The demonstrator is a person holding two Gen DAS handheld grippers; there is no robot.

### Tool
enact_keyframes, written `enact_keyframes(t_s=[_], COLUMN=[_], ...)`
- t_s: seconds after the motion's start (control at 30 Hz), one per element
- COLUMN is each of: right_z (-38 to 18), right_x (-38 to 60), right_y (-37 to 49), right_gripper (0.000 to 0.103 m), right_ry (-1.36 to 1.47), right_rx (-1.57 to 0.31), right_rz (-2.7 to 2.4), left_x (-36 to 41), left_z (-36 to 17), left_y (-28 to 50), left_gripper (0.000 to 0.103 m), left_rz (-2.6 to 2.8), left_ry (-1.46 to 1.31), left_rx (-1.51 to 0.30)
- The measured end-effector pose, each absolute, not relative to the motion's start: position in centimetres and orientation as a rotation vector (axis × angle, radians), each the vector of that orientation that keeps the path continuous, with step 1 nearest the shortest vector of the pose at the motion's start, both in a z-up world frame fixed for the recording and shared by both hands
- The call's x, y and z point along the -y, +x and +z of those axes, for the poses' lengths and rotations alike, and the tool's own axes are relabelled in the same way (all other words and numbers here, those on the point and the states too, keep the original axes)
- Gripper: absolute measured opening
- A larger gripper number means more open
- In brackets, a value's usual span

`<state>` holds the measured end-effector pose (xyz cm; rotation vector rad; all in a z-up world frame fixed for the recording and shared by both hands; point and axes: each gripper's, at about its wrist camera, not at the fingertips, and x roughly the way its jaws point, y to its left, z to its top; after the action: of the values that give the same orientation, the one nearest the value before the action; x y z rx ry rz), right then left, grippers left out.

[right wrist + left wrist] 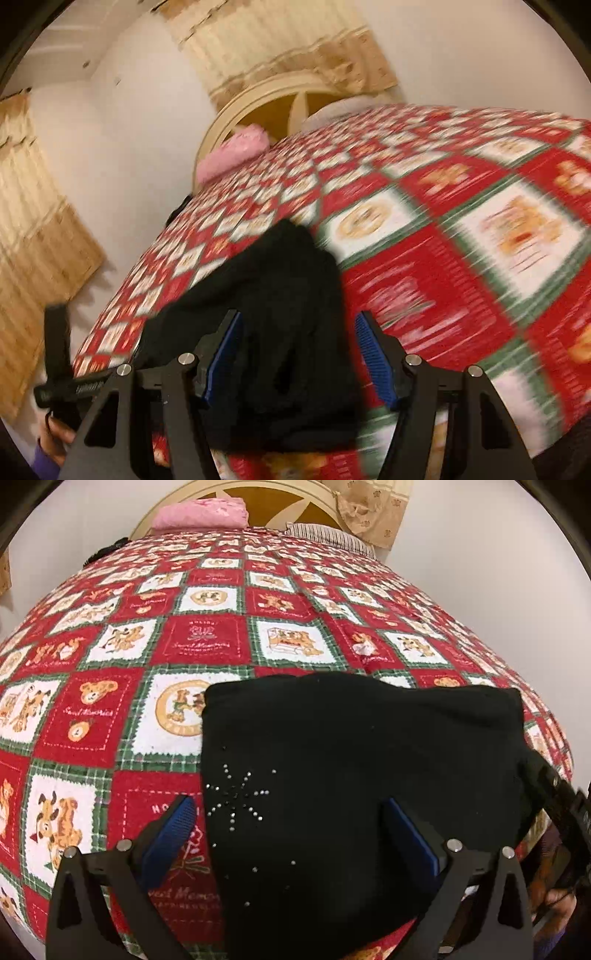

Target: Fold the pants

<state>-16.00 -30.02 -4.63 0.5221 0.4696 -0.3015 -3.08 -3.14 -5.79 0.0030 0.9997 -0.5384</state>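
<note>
Spread on the bed, the black pants (354,760) lie folded into a compact rectangle on the red, white and green teddy-bear bedspread (207,635), with a starburst of small rhinestones (236,797) showing near their left edge. Above them the left gripper (291,823) stands with its jaws spread wide, the blue pads (173,830) apart on either side of that edge and pressing on nothing. The right gripper (299,350) hangs over the other end of the pants (280,295), its jaws partly open; that view is smeared, but the pads seem to clear the cloth rather than pinch it. At the head of the bed a pink pillow (201,513) rests against a cream headboard (295,494).
</note>
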Motion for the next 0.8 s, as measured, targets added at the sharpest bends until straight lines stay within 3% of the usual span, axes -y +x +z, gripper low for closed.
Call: enact_keyframes(t_s=[0.2,0.4,0.43,0.53,0.6,0.67,0.8], right_z=[-5.4,-5.5,-5.5,-5.9,-6.3,-6.0,-5.3], right_x=[32.1,28.3,28.0,28.7,29.3,28.2,25.9], right_y=[-15.7,-13.7,-13.6,-13.9,-14.2,-13.9,-13.2], right_gripper=[0.065,0.065,0.063,0.035,0.032,0.031,0.031], right_ry=[0.648,0.479,0.458,0.522,0.565,0.464,0.277], right_rx=[-0.506,-0.593,-0.599,-0.588,-0.571,-0.587,-0.611], right_rz=[-0.198,-0.2,-0.213,-0.189,-0.183,-0.215,-0.285], left_x=[3.4,3.3,3.4,3.2,2.7,2.0,0.2], left_z=[-5.9,-5.9,-6.0,-6.0,-6.0,-5.8,-5.9], left_y=[-3.0,-3.0,-3.1,-3.1,-2.9,-2.7,-2.3], left_gripper=[0.103,0.103,0.103,0.103,0.102,0.094,0.061], left_rz=[-0.528,-0.547,-0.545,-0.546,-0.56,-0.549,-0.519], left_ry=[-0.02,-0.063,-0.057,-0.073,-0.116,-0.163,-0.282], left_rx=[-1.016,-1.036,-1.034,-1.036,-1.046,-1.053,-1.061])
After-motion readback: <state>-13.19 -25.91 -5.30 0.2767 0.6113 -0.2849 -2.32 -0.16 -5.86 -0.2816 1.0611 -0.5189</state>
